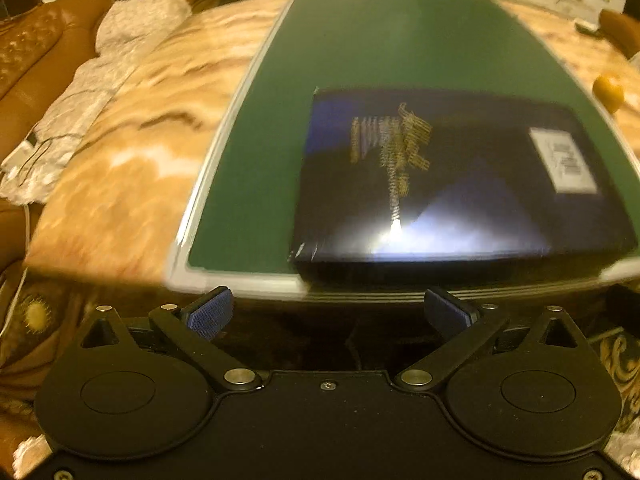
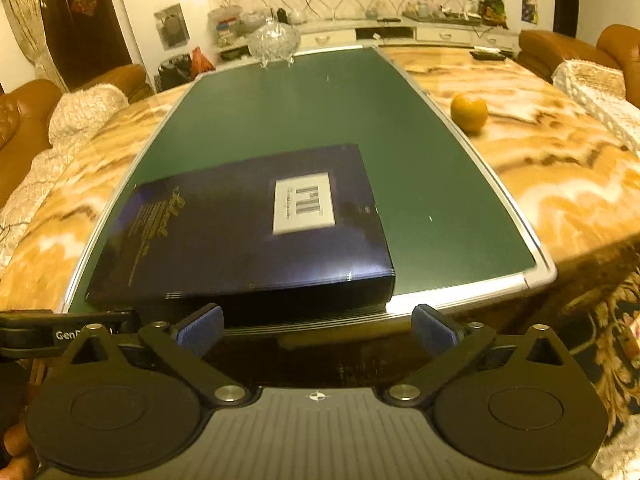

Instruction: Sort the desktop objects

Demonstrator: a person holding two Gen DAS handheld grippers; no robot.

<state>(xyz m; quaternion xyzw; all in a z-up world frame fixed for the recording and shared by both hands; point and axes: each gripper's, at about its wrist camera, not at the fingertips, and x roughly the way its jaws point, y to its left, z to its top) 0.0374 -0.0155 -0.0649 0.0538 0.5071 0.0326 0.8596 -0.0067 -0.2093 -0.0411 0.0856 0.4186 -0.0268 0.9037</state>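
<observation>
dark blue box lies flat on the green board, down at the near end, its front edge right along the board's near rim. white label on its lid, gold lettering toward 9 o'clock of that label in the right wrist view. glare off the lid in the left wrist view, which is blurred.

orange sits on the marble table, just off the board's edge, at about 1 o'clock from the box in the right wrist view, well apart from it. in the left wrist view it shows at 2 o'clock near the frame edge.

crystal bowl stands at 12 o'clock, on the board's far end.

left gripper hovers in front of the table's near edge, jaws spread wide, nothing between the 2 blue pads. not touching the box.

right gripper is the same: jaws wide apart, empty, pads short of the box's front face, level with the table edge.

brown sofa at 9 o'clock with a pale fluffy cover. patterned carpet shows at 4 o'clock under the table.
</observation>
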